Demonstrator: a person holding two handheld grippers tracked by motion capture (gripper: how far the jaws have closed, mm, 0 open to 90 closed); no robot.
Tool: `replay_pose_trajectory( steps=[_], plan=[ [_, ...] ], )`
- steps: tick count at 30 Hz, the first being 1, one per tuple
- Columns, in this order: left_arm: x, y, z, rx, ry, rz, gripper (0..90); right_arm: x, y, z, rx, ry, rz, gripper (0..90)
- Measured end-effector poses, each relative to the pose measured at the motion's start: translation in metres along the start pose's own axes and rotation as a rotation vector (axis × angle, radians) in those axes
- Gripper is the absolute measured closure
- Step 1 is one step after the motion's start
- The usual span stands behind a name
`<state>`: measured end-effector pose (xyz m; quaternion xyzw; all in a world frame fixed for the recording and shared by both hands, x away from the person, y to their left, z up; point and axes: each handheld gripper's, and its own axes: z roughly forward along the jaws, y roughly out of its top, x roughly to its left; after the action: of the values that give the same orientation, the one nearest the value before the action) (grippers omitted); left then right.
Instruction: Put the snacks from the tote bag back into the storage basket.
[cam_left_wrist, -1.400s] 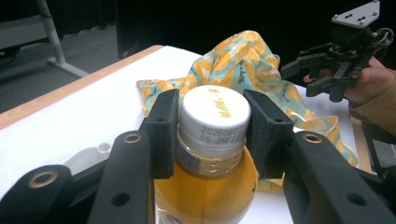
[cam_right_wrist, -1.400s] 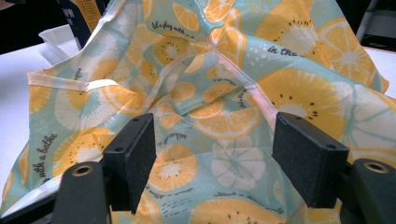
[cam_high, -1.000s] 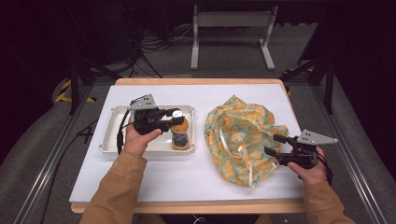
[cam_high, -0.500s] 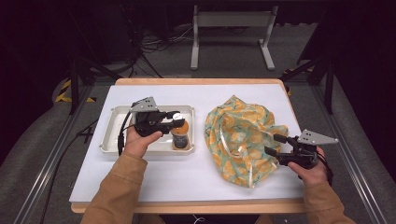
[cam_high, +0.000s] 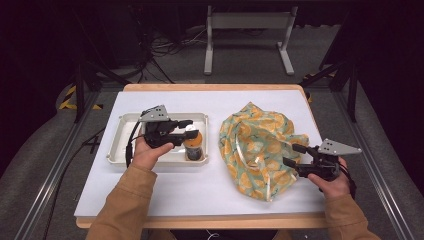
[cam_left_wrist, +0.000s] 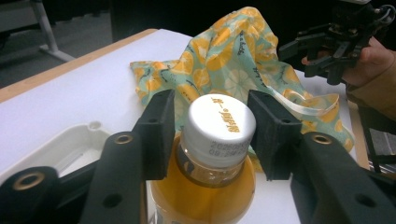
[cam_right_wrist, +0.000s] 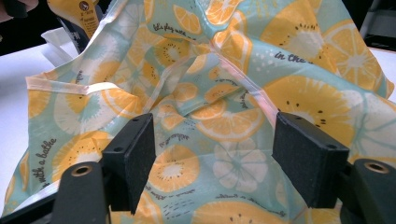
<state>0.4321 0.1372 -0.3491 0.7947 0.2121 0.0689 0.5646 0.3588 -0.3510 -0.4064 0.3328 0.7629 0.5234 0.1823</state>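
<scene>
A bottle of orange drink (cam_high: 193, 145) with a white cap (cam_left_wrist: 219, 121) stands upright in the right end of a white tray (cam_high: 120, 145). My left gripper (cam_high: 187, 127) is open, one jaw on each side of the cap and close to it, with a thin gap at one side. A fruit-print bag (cam_high: 255, 145) lies crumpled on the right half of the table. At the bag's right edge my right gripper (cam_high: 291, 155) is open, and its jaws (cam_right_wrist: 212, 158) stand wide apart over the printed cloth.
The white tabletop (cam_high: 200, 195) has a wooden rim; its front strip is bare. A metal stand (cam_high: 247, 20) and cables sit on the floor beyond the far edge. The left part of the tray holds nothing.
</scene>
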Motion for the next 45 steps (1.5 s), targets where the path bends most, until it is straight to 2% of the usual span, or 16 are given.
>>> replay_pose_trajectory(
  steps=[3,7,11,12,15,16,18,21,23,26,37,39,45],
  plan=[
    [-0.001,0.001,-0.002,-0.014,0.004,-0.012,41.7,0.0,0.0,0.001,-0.002,0.003,-0.001,30.0],
    [-0.006,0.005,-0.013,-0.046,0.035,-0.006,30.1,-0.001,0.001,0.002,-0.003,0.005,0.002,30.0],
    [-0.013,0.008,-0.023,-0.061,0.05,0.003,26.2,-0.001,0.002,0.003,-0.004,0.006,0.0,30.0],
    [-0.017,0.01,-0.032,-0.063,0.066,0.018,25.7,-0.001,0.002,0.003,-0.006,0.007,0.001,30.0],
    [-0.021,0.009,-0.038,-0.057,0.083,0.021,24.2,-0.001,0.002,0.003,-0.006,0.007,-0.001,29.9],
    [-0.026,0.008,-0.047,-0.061,0.1,0.014,23.7,0.0,0.002,0.002,-0.006,0.008,-0.002,29.9],
    [-0.028,0.007,-0.05,-0.066,0.102,0.013,23.2,0.0,0.002,0.002,-0.005,0.006,0.0,29.9],
    [-0.036,-0.002,-0.063,-0.04,0.133,0.031,21.5,0.001,0.002,0.0,-0.008,0.003,0.002,29.8],
    [-0.037,-0.005,-0.065,-0.036,0.141,0.029,21.0,0.0,0.002,-0.001,-0.012,-0.001,0.004,29.8],
    [-0.042,-0.017,-0.075,-0.017,0.178,0.032,20.6,0.001,0.001,-0.002,-0.006,-0.004,0.002,29.9],
    [-0.045,-0.045,-0.096,0.014,0.224,0.003,16.6,0.001,-0.001,-0.003,0.0,-0.002,0.002,29.0],
    [-0.045,-0.051,-0.098,0.011,0.225,-0.013,15.8,0.002,-0.001,-0.002,0.004,-0.002,0.003,28.8],
    [-0.042,-0.067,-0.101,0.024,0.23,-0.025,13.1,0.002,-0.001,-0.003,0.001,-0.001,0.002,28.5]
  ],
)
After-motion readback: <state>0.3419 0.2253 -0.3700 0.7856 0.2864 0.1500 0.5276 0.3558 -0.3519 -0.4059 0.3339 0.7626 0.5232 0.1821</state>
